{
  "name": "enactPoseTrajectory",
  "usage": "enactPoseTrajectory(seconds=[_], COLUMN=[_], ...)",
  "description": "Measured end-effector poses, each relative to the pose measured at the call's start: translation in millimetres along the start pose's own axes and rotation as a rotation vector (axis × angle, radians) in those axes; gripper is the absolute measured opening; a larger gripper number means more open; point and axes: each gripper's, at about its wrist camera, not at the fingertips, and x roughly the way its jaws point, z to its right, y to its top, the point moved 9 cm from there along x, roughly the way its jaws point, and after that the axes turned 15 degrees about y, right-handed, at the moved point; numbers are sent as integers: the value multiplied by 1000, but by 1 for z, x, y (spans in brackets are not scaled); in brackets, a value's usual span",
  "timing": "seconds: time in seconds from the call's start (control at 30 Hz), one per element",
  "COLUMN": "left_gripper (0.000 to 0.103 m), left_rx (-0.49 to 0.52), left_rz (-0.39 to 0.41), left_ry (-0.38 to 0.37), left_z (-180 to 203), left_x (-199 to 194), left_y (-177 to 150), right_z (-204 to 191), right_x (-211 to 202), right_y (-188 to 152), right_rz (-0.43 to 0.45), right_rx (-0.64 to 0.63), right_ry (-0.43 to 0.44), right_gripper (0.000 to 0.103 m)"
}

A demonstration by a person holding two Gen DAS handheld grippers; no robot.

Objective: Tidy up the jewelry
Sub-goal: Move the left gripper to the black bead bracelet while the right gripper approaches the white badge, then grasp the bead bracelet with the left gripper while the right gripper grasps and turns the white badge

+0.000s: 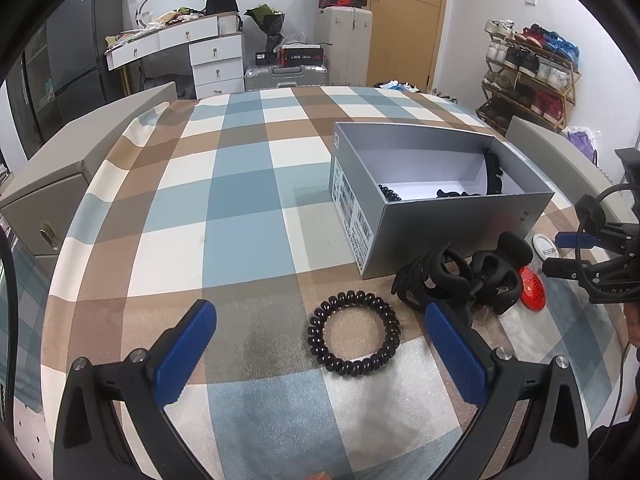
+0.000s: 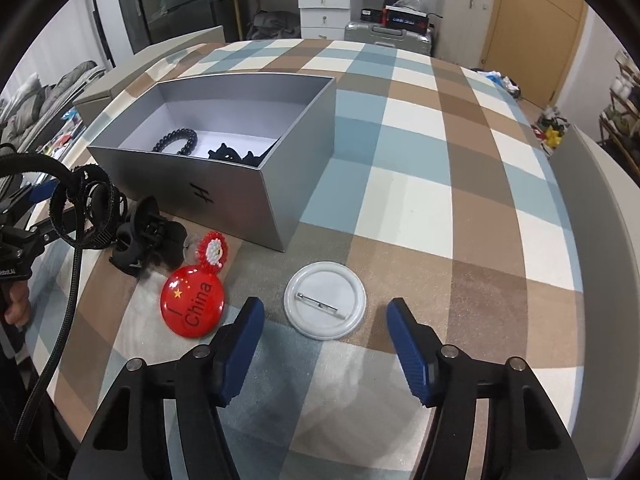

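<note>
Hovering open beside the grey box (image 2: 224,200), the right claw (image 2: 322,330) frames a light, rigid, slippery white badge (image 2: 325,300), best pinched across its rim.

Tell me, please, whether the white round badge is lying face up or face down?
Face down: the white badge shows its plain back with the metal pin across it, flat on the checked cloth.
</note>
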Motion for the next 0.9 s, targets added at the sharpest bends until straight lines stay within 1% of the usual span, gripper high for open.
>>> enactPoseTrajectory(seconds=[0.13,0.33,0.4,0.43,0.47,0.5,0.57,0.67,0.8,0.9], left_gripper=[102,102,102,102,102,102,102,102,102,102], left_rx=[-4,-4,0,4,7,11,20,29,17,23], left_rz=[-12,-25,-33,-37,-40,-43,-54,-75,-99,-101], left_ry=[-2,-3,-2,-4,-6,-11,-16,-4,-2,-10], left_z=[0,-1,0,1,2,3,6,7,5,7], left_x=[2,2,3,3,3,3,3,6,9,8], left_y=[-2,-4,-5,-6,-7,-7,-10,-12,-15,-15], right_z=[-1,-5,-8,-9,-11,-11,-12,-13,-16,-18], right_x=[1,0,0,0,1,1,1,0,-8,-13], right_y=[1,0,1,1,2,2,3,5,11,15], right_rz=[7,7,5,5,6,9,13,22,61,81], right_rx=[-8,-29,-36,-41,-46,-49,-66,-73,-67,-61], right_ry=[-3,-6,2,7,10,13,3,-6,19,31], right_gripper=[63,56,49,47,41,39,39,38,39,39])
